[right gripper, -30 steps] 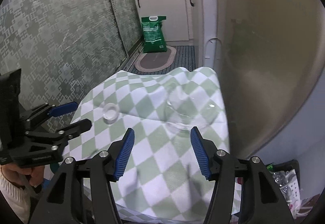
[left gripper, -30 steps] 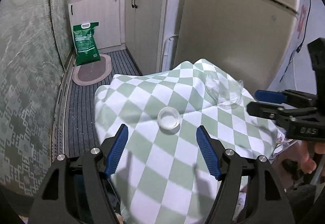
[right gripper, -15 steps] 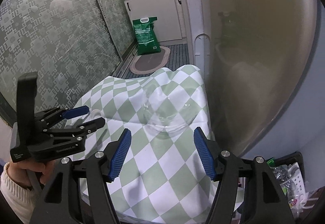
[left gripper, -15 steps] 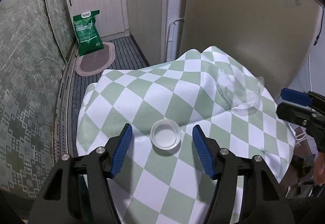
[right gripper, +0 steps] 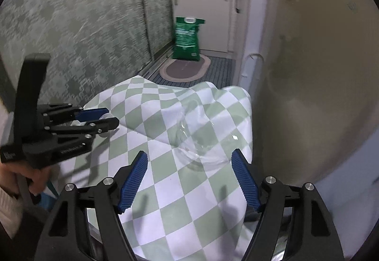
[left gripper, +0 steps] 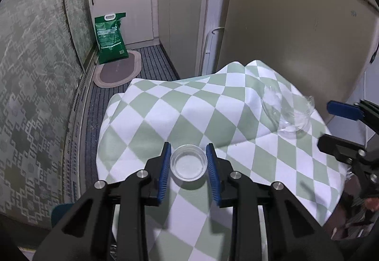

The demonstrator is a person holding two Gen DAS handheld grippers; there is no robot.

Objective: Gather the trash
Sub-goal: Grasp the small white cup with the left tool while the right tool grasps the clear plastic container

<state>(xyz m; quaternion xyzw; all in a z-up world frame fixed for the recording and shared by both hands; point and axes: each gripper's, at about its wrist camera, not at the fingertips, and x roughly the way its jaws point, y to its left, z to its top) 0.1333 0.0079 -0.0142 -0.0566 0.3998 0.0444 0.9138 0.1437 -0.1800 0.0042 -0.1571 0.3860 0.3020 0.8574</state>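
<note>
- On the checked cloth [left gripper: 180,119] that drapes the desk, two pieces of clear plastic trash lie well apart: a small round lid [left gripper: 188,162] and a crumpled cup [left gripper: 287,114].
- Seen against that cloth, the lid is shallow, see-through and ringed by a raised rim, open face up; being round, it has no long axis to name.
- The cup is thin, transparent and creased, so the green and white diamonds show through its wall. It lies tipped over, nearer the pale fridge [left gripper: 296,24] than the lid is. From the left camera its rim faces up and to the right; its exact axis is hard to read through the glare.
- The left tongs [left gripper: 188,167] have just been closing, and their blue pads [left gripper: 165,171] now sit at either side of the lid, at or nearly at its rim; whether they press it I cannot tell.
- The right tongs [right gripper: 190,180] have just been spreading and stand wide, short of the cup [right gripper: 201,140], which lies on the cloth ahead of the gap.
- Only the left camera shows the lid whole; the right camera shows a sliver of it behind the left tongs [right gripper: 107,120], plus the hand [right gripper: 22,177] on their handle.
</note>
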